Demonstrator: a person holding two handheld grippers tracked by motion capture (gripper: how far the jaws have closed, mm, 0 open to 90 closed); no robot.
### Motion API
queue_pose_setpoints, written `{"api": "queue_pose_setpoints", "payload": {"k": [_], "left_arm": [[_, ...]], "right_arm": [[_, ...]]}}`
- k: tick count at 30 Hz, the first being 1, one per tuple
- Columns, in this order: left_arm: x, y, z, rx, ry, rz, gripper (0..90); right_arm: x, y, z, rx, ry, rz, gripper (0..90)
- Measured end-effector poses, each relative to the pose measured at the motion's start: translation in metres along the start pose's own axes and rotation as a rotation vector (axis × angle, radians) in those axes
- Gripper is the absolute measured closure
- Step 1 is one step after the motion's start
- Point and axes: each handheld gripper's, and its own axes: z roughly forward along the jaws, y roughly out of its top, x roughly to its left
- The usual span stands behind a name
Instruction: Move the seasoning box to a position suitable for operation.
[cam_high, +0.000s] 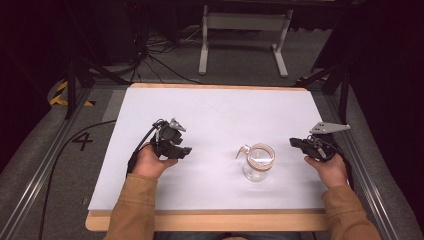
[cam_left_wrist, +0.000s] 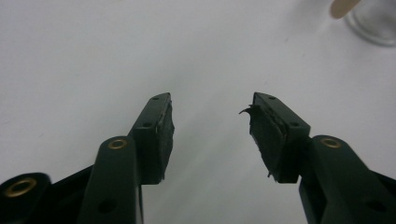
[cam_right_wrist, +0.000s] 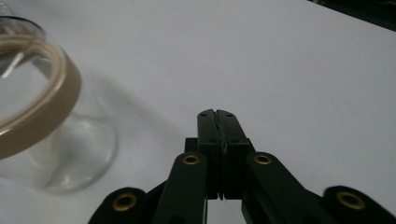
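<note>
Two forearms in tan sleeves come in from six o'clock, each hand wrapped round a gripper low over the white table (cam_high: 215, 107). At about eight o'clock the left gripper (cam_left_wrist: 211, 135) points toward three, jaws spread wide with nothing between them (one pad (cam_left_wrist: 264, 135) looks frayed). At four o'clock the right gripper (cam_right_wrist: 218, 135) points toward nine — jaws pressed together, empty. Between them, nearer the right, stands a clear glass jar (cam_high: 258, 162) with a tan rim band — upright.

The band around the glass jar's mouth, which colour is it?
Light tan band, best seen in the right gripper view.
</note>
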Motion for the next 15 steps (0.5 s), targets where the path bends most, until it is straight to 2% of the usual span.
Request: {"api": "queue_pose_setpoints", "payload": {"k": [2,4,5,7,8,9,11,15], "left_arm": [[0.001,0.001,-0.005,-0.055,-0.048,-0.019,47.8],[0.000,0.002,-0.012,-0.095,-0.081,-0.063,46.1],[0.000,0.002,-0.012,-0.095,-0.081,-0.063,43.9],[-0.001,0.003,-0.012,-0.091,-0.085,-0.063,43.4],[-0.003,0.003,-0.012,-0.094,-0.085,-0.074,43.4],[-0.005,0.004,-0.011,-0.081,-0.085,-0.063,42.7],[-0.008,0.005,-0.008,-0.072,-0.074,-0.052,41.1],[-0.013,0.006,-0.005,-0.055,-0.062,-0.041,39.3]], "right_arm": [[0.004,0.002,0.002,0.016,0.016,-0.013,89.3],[0.006,0.002,0.006,0.041,0.031,-0.015,89.3],[0.006,0.002,0.006,0.041,0.031,-0.015,89.3],[0.008,0.001,0.011,0.066,0.064,-0.013,89.2],[0.008,0.001,0.011,0.066,0.064,-0.013,89.2],[0.010,0.001,0.013,0.064,0.077,-0.013,89.2],[0.016,0.001,0.017,0.077,0.099,-0.030,88.8],[0.026,0.002,0.030,0.127,0.106,-0.069,86.7]]}}
